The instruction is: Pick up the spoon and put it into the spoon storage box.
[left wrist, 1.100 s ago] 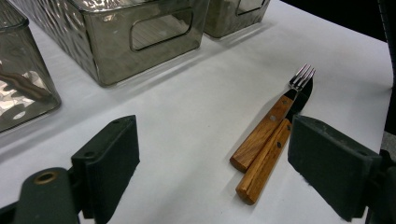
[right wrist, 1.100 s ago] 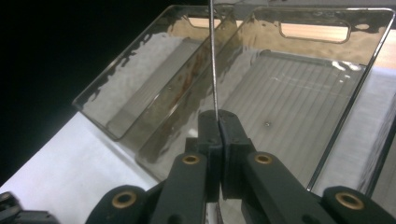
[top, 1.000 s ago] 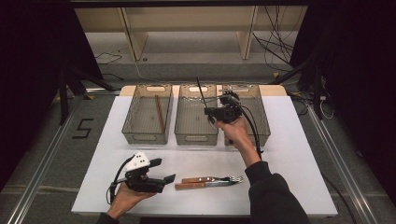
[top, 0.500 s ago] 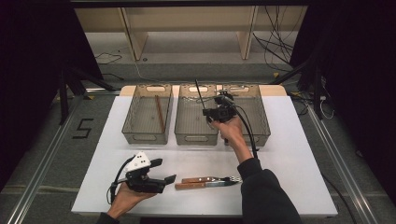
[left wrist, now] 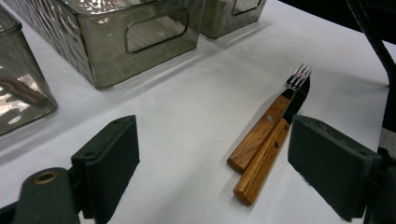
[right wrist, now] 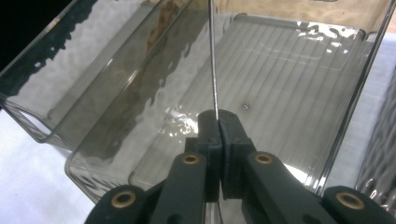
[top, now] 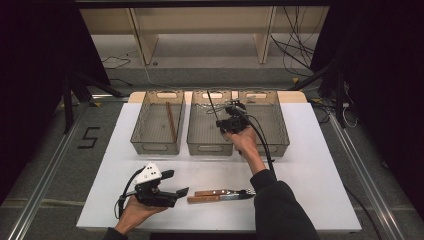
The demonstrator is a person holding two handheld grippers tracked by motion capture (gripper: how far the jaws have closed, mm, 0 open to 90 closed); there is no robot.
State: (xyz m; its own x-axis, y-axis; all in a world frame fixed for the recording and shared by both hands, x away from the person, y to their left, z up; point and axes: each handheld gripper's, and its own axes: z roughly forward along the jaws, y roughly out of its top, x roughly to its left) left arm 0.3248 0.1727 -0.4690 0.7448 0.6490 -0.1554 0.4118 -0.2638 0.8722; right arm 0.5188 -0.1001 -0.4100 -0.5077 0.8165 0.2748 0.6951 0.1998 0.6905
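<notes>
My right gripper [top: 226,120] hangs over the middle clear bin [top: 207,147], shut on the lower end of a thin metal rod [top: 212,104]. In the right gripper view the rod [right wrist: 213,56] rises straight up from the closed jaws [right wrist: 218,117] above the bin's ribbed floor [right wrist: 289,74]. My left gripper [top: 176,183] rests in a hand near the table's front left, jaws wide open and empty. Just right of it lie a wooden-handled fork and knife [top: 222,195] side by side. In the left gripper view the fork [left wrist: 275,112] and the knife [left wrist: 261,168] lie on the table beyond the jaws.
Three clear bins stand in a row at the back of the white table [top: 320,165]. The left bin [top: 152,147] holds a brown stick [top: 171,122]; the right bin [top: 279,132] is beside my right hand. A black cable [top: 262,145] trails along the right forearm.
My right gripper has sunk a little and drifted left over the middle bin, still holding the rod. The left gripper and the cutlery have not moved.
</notes>
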